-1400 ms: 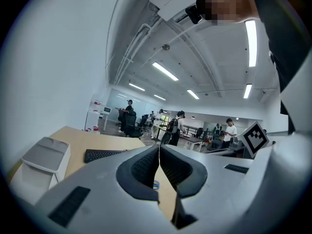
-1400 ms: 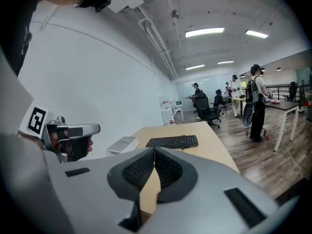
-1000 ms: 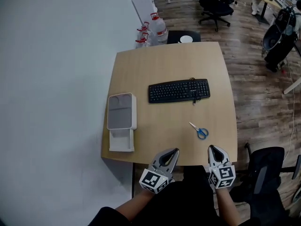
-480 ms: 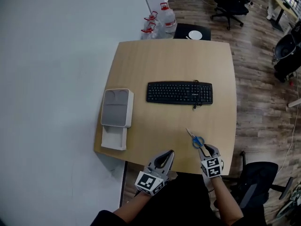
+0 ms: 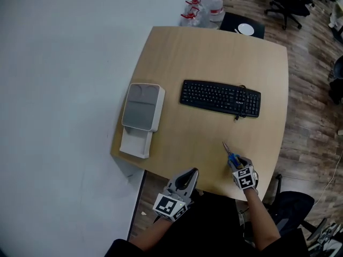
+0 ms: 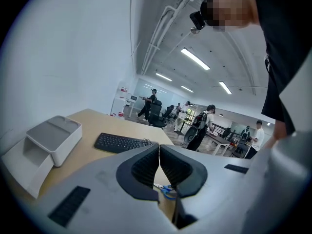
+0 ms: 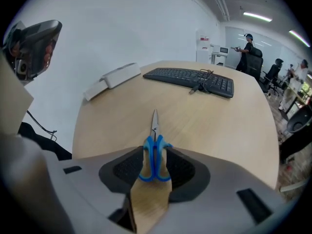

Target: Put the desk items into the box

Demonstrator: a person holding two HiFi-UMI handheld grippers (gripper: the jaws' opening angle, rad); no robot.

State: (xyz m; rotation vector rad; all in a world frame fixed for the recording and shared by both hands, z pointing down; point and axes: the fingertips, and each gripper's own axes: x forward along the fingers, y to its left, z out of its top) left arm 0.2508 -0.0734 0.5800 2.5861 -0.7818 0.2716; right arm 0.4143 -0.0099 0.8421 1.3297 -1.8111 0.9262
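1. Blue-handled steel scissors [image 7: 155, 143] lie at the near right of the pale wooden worktop [image 5: 214, 58], blades pointing away. The right claw [image 7: 155, 152] is clamped on the two handle loops.
2. The step in hand looks like the pick-up: the scissors rest flat on the wood, not yet lifted.
3. The left claw [image 6: 159, 152] is pressed together with nothing in it, hanging off the near edge.
4. Next comes a clean lift and a carry leftward, clear of the black computer keyboard [image 5: 220, 97], to the white rectangular box with the grey top [image 5: 142, 107] at the left edge. Whether it is open, I cannot tell.
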